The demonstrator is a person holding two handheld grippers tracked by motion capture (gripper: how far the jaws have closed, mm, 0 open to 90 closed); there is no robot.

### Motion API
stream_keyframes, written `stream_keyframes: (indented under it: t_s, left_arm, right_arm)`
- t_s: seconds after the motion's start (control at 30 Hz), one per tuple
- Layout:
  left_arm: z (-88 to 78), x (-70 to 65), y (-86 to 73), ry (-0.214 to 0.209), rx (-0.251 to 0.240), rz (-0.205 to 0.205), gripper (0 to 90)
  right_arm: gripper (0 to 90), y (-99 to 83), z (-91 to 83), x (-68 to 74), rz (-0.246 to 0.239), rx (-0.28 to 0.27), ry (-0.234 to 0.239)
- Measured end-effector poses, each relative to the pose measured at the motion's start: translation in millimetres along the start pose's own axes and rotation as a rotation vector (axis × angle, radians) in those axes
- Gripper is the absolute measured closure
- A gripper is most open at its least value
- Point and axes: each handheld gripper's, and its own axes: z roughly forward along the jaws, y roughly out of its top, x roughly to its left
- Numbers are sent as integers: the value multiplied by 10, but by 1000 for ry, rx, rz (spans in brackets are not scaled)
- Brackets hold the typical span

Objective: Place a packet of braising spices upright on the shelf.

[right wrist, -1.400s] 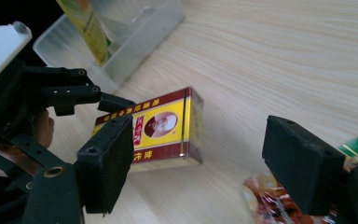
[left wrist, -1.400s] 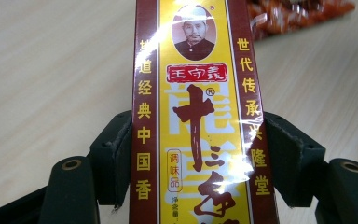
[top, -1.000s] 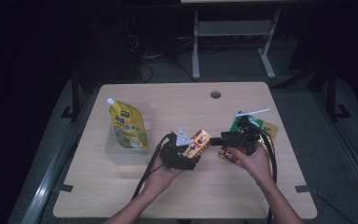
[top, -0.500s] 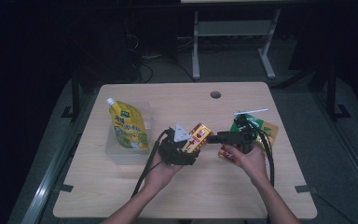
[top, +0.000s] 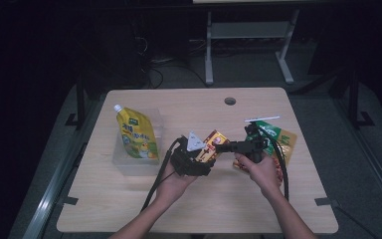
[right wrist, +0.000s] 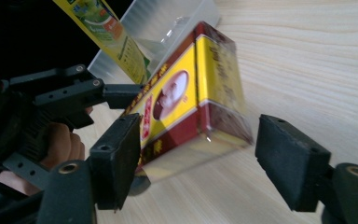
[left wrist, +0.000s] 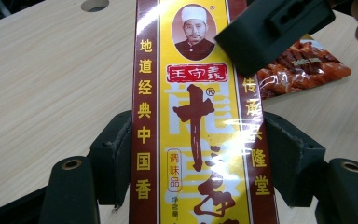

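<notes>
At frame centre, above the tabletop (top: 144,199), my left tongs (left wrist: 198,154) clamp the spice box (top: 210,147) by its long sides, steadying it for a handover. My right tongs (right wrist: 198,154), just closing, straddle its free end (one pad touching, the other clear).

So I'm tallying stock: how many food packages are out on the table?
4. A yellow pouch leans in the clear tub, a spice box held between the grippers, a green packet and an orange packet partly hidden behind the right hand.
</notes>
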Motion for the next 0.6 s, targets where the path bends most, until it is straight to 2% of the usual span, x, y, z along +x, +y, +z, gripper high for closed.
stream_keyframes:
  t_s: [0.13, 0.23, 0.3, 0.4, 0.6]
  left_arm:
    - [26, -36, -11, -12, 4, -10, 320]
    - [43, -39, -21, -16, 10, -14, 320]
    - [53, -31, -35, -23, 8, -25, 320]
    - [68, -10, -49, -22, 17, -19, 319]
    - [82, -3, -83, -20, 28, -26, 319]
  right_arm:
    - [396, 4, 21, 14, 8, 1, 21]
    - [430, 2, 36, 11, 1, 1, -1]
    - [466, 5, 21, 6, 23, 5, 9]
    - [534, 10, -1, -4, 40, -15, 32]
    - [574, 22, 14, 27, 34, -5, 28]
